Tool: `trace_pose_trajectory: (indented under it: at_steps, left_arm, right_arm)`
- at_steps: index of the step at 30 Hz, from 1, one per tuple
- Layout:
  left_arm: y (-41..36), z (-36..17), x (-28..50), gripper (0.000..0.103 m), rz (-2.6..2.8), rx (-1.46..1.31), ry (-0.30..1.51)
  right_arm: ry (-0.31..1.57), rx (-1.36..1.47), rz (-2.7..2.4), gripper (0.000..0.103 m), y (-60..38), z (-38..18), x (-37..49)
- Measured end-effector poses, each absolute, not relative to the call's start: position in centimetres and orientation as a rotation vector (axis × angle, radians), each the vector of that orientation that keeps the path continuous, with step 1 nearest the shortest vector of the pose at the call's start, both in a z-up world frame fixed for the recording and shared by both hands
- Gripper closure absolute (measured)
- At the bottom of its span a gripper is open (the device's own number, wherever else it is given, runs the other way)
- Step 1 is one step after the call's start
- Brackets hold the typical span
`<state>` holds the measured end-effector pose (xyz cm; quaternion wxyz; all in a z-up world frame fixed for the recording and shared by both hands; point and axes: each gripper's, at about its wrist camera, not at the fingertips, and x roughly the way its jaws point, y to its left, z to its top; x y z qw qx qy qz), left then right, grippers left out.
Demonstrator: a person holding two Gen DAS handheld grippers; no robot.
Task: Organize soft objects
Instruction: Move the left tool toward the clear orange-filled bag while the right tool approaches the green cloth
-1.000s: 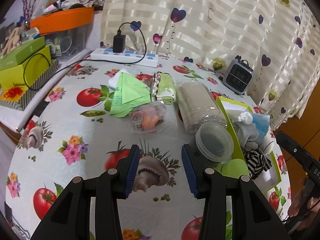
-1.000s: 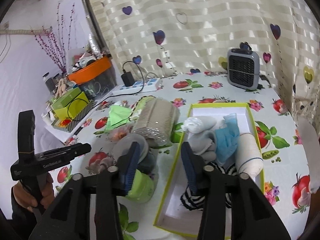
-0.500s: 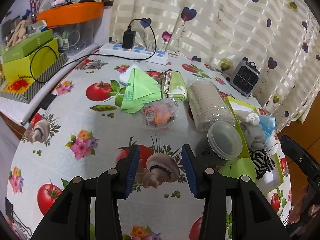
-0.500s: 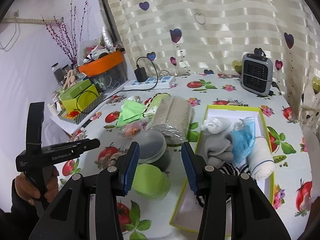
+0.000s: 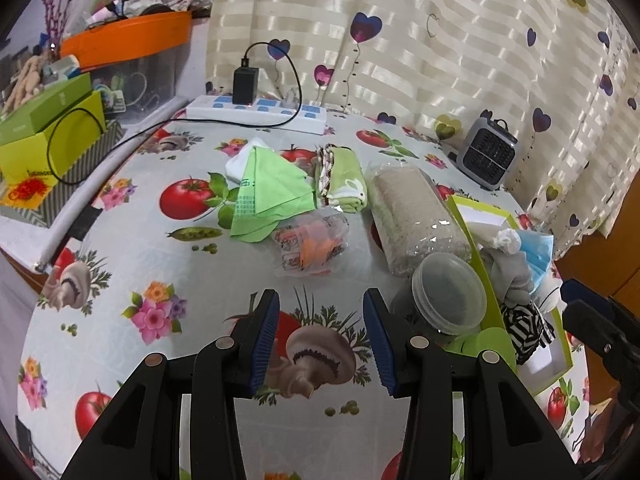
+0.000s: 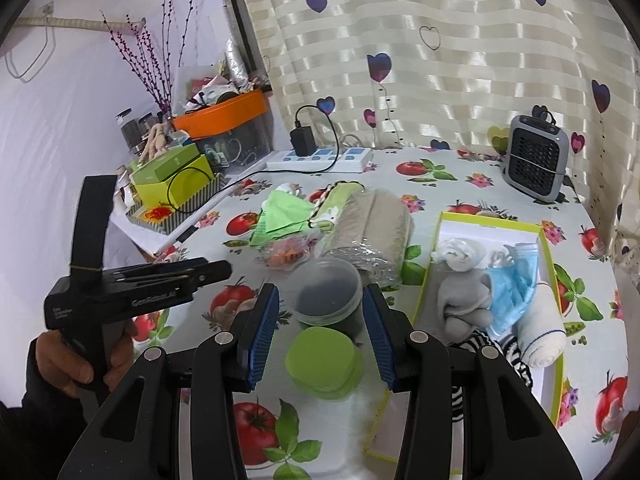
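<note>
Both the left tongs [image 5: 320, 336] and the right tongs [image 6: 320, 336] are held wide and empty above the tabletop [image 5: 120, 264]. Ahead of the left tongs, from left to right, a green cloth [image 5: 272, 188], a folded towel [image 5: 344, 178] and a wrapped roll [image 5: 416, 212] are seen; all are judged light and yielding, best pinched at a folded edge. Right of the right tongs, socks [image 6: 464, 296], a face mask [image 6: 516, 280] and a rolled cloth [image 6: 540, 328] are held in the open box [image 6: 548, 248].

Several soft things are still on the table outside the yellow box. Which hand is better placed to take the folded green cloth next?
Probably left. The left gripper is open and empty, and the green cloth lies ahead of it across bare tablecloth. From the right gripper, a lidded jar stands in the way.
</note>
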<state>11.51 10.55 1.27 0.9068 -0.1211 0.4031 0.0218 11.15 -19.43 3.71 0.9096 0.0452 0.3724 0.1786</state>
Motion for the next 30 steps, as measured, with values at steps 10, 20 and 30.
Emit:
trace_pose_trajectory:
  at_steps: [10, 20, 30]
  left_arm:
    - [11.8, -0.4, 15.0, 0.061, 0.012, -0.281, 0.856]
    - [11.5, -3.1, 19.2, 0.061, 0.013, -0.271, 0.901]
    - [10.3, -3.5, 20.2, 0.071, -0.048, -0.229, 0.878]
  right_arm:
    - [0.780, 0.091, 0.376, 0.058, -19.0, 3.4, 11.9]
    - [0.804, 0.093, 0.371, 0.058, -19.0, 2.6, 13.0]
    - [0.817, 0.090, 0.371, 0.058, -18.8, 2.3, 13.9]
